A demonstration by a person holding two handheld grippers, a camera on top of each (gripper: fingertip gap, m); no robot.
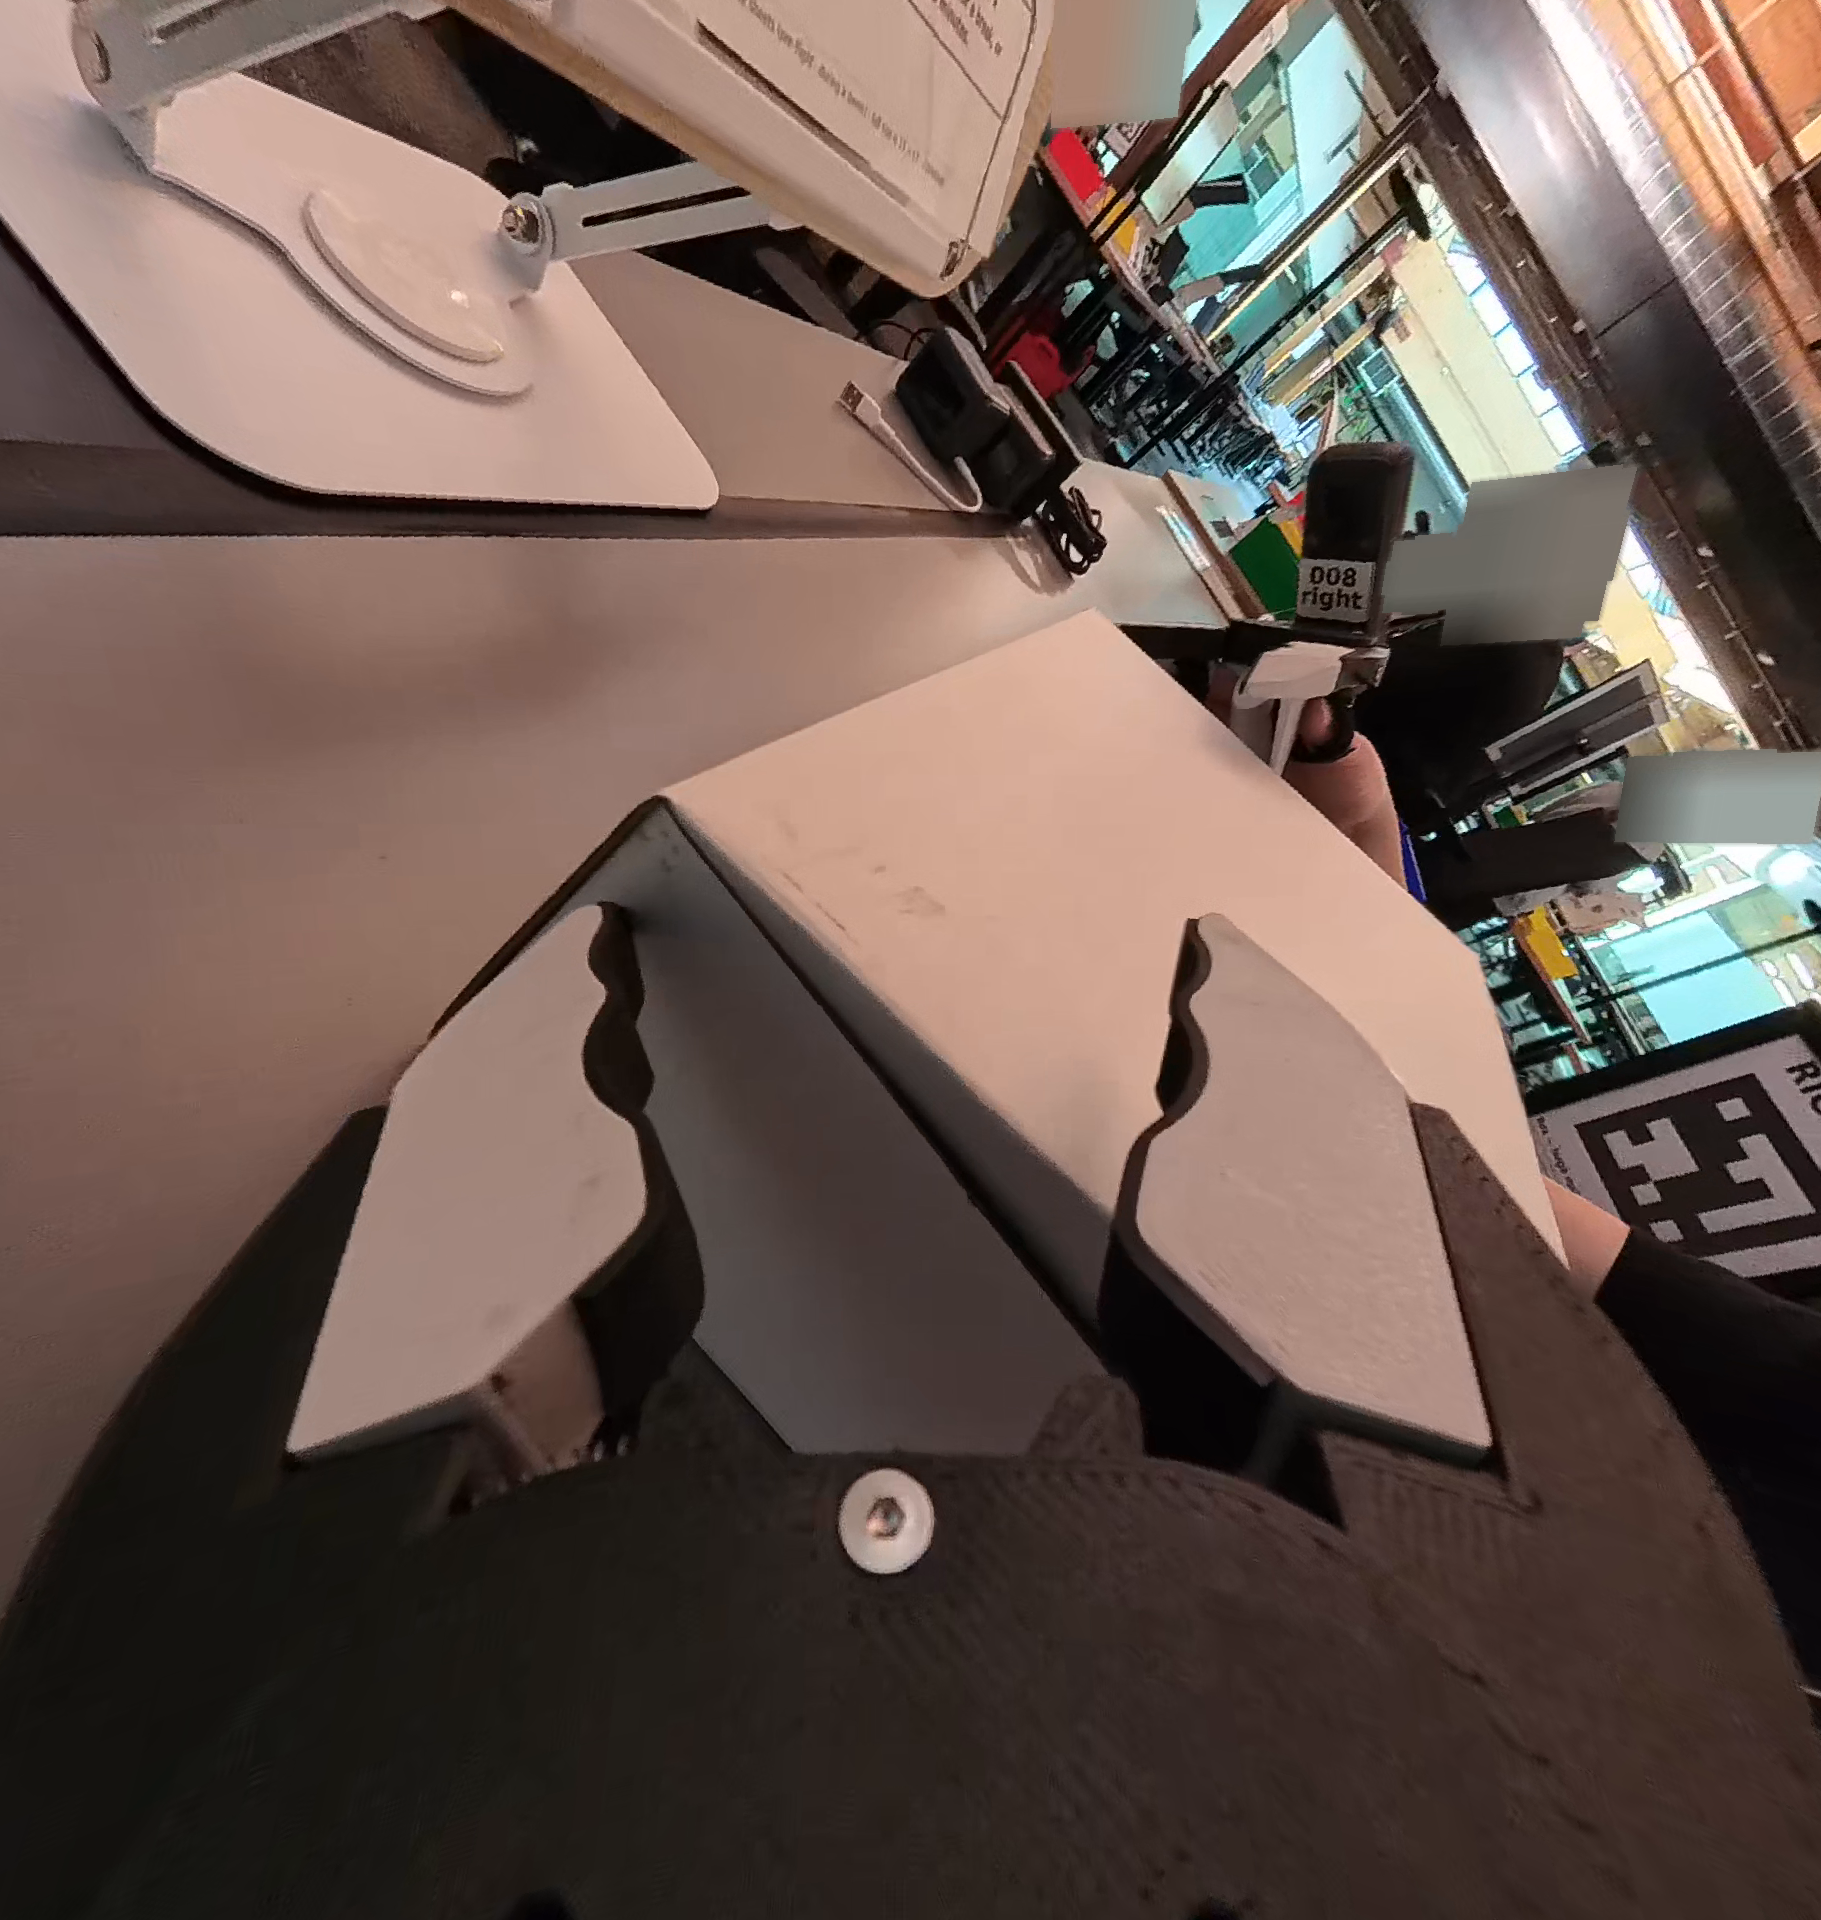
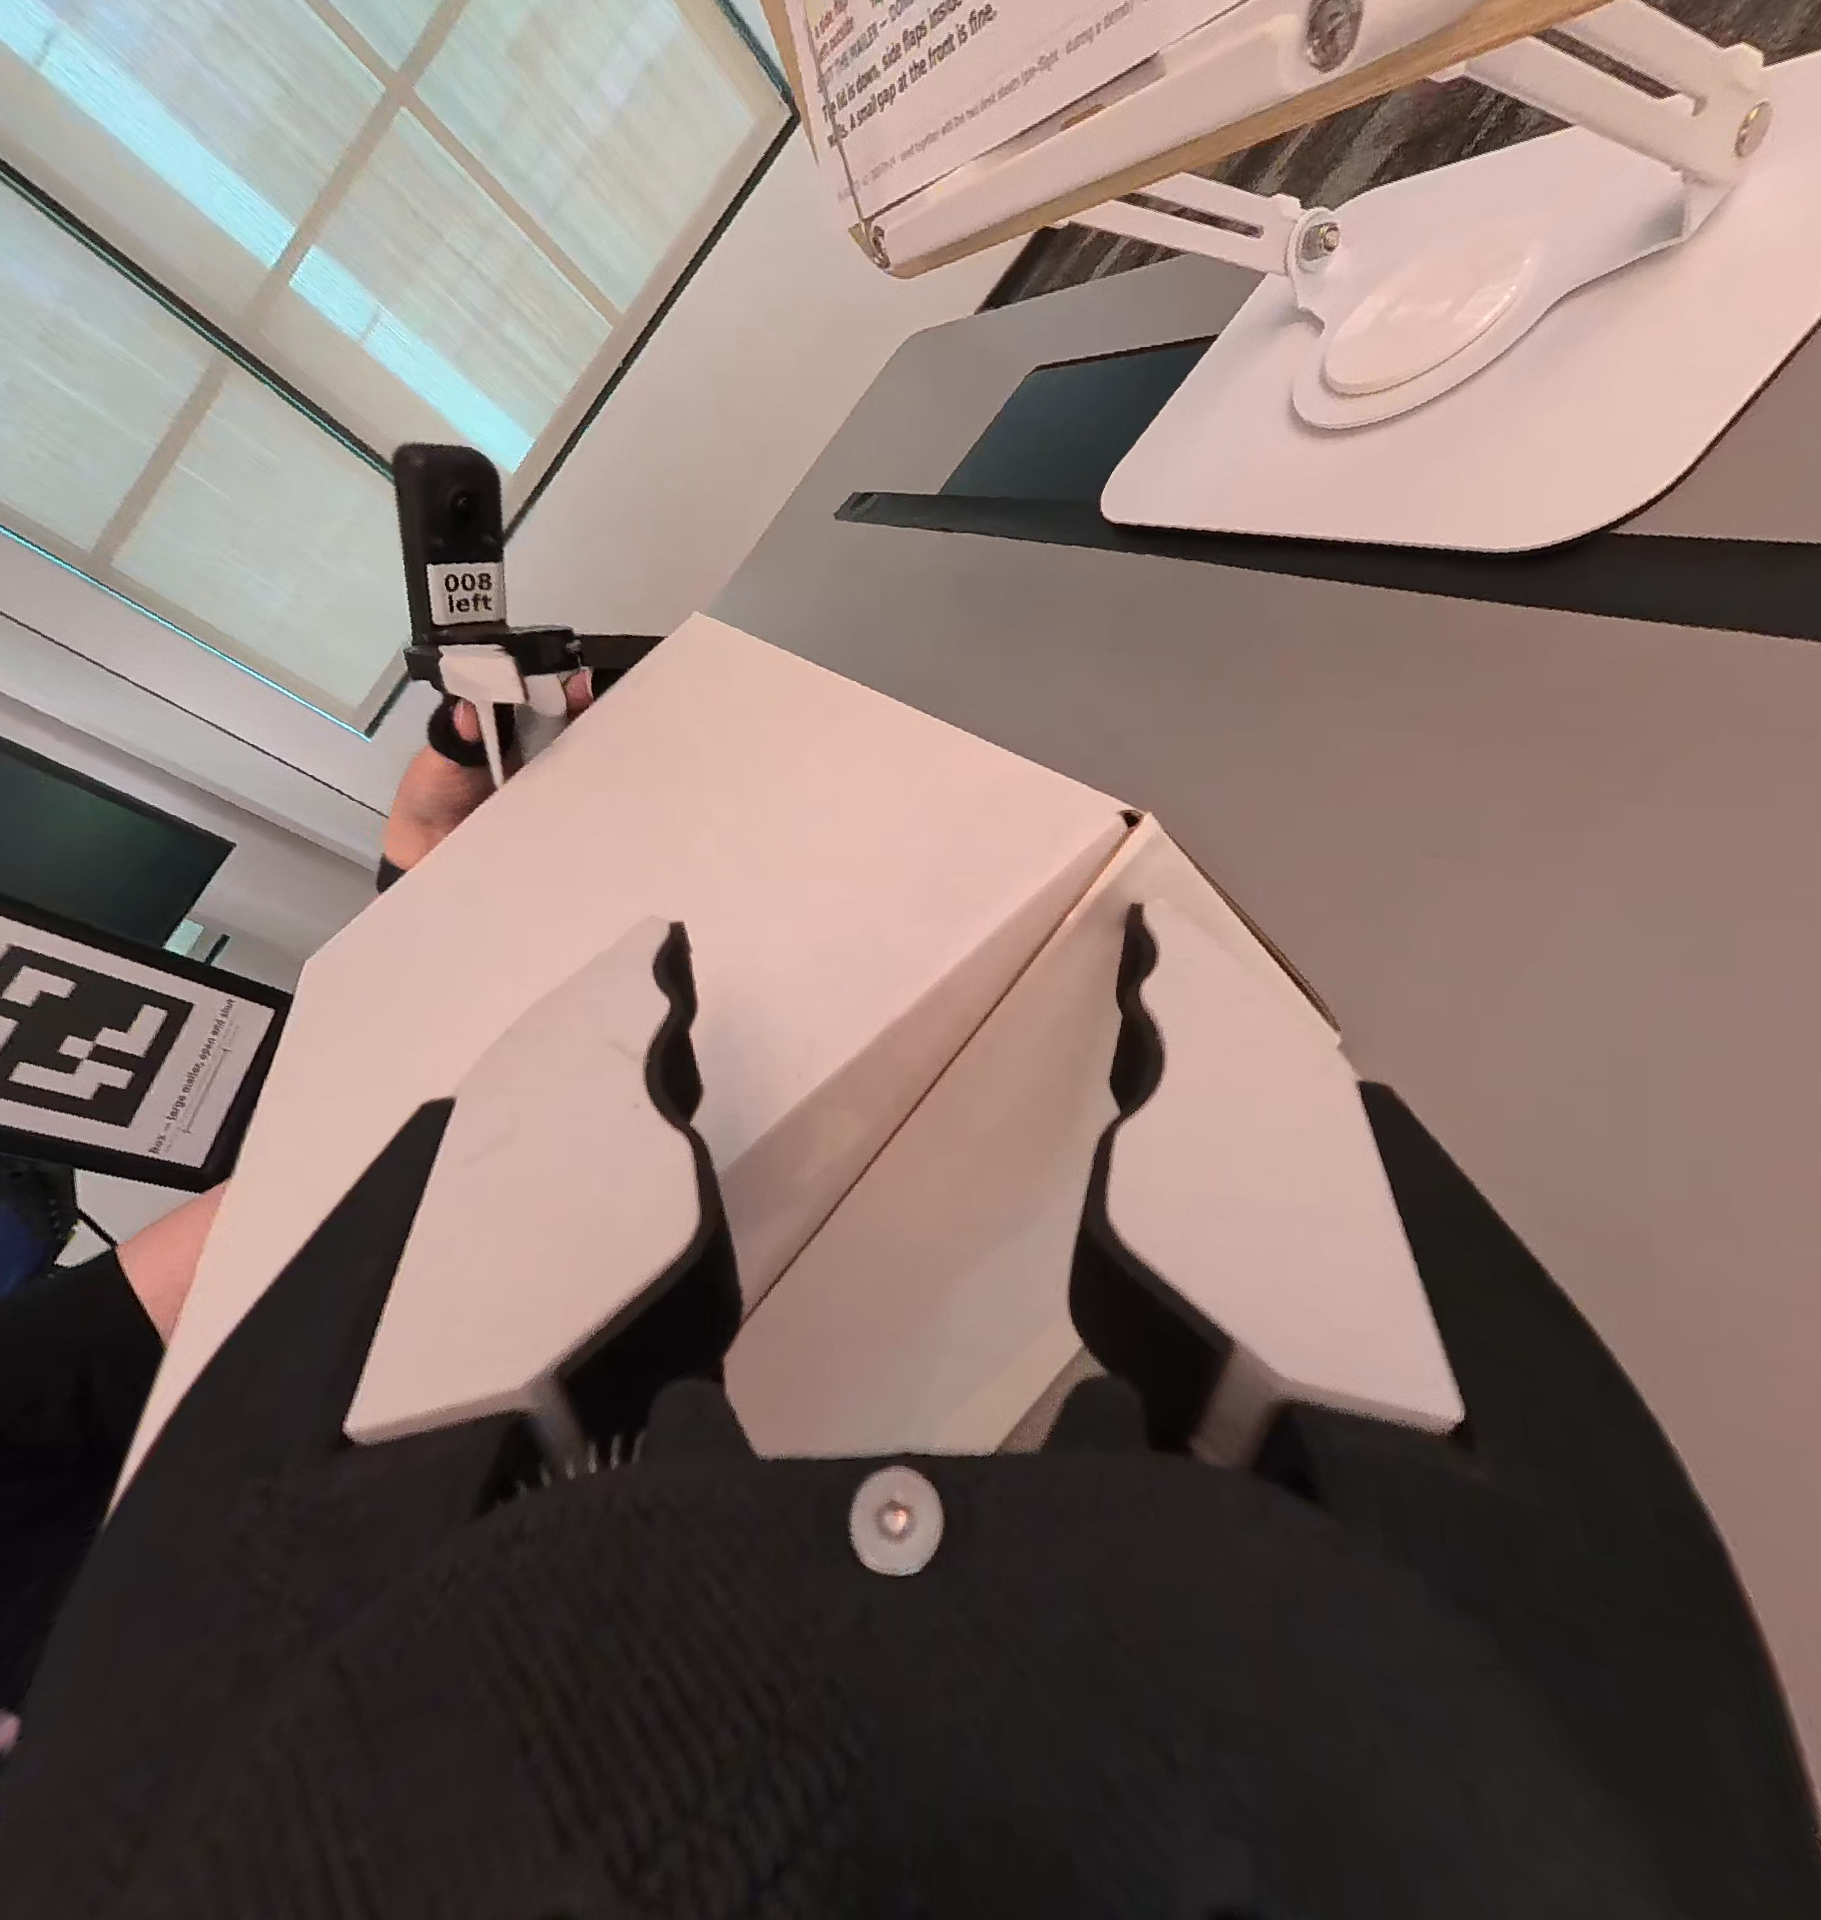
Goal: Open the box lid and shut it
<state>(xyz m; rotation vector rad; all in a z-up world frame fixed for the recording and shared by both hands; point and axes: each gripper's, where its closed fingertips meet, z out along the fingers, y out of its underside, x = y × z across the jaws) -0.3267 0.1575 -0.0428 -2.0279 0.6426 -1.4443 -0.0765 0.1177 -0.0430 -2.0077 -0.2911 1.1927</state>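
Note:
A white cardboard box (image 1: 1041,831) lies on the grey table with its lid down. My left gripper (image 1: 911,920) is open at the box's left end; its jaws straddle the end's top edge, one finger beside the shaded end wall, the other over the lid. My right gripper (image 2: 906,923) is open at the opposite end of the box (image 2: 781,831), with its jaws straddling the seam between lid and side flap. Neither gripper pinches anything. Each gripper shows far off in the other's view: the right one (image 1: 1342,644) and the left one (image 2: 490,665).
A white stand (image 1: 418,312) holding a board with a printed sheet stands on the table (image 1: 262,727) behind the box; it also shows in the right wrist view (image 2: 1457,395). A black charger with cable (image 1: 968,416) lies at the back. A marker card (image 2: 85,1049) stands near the person.

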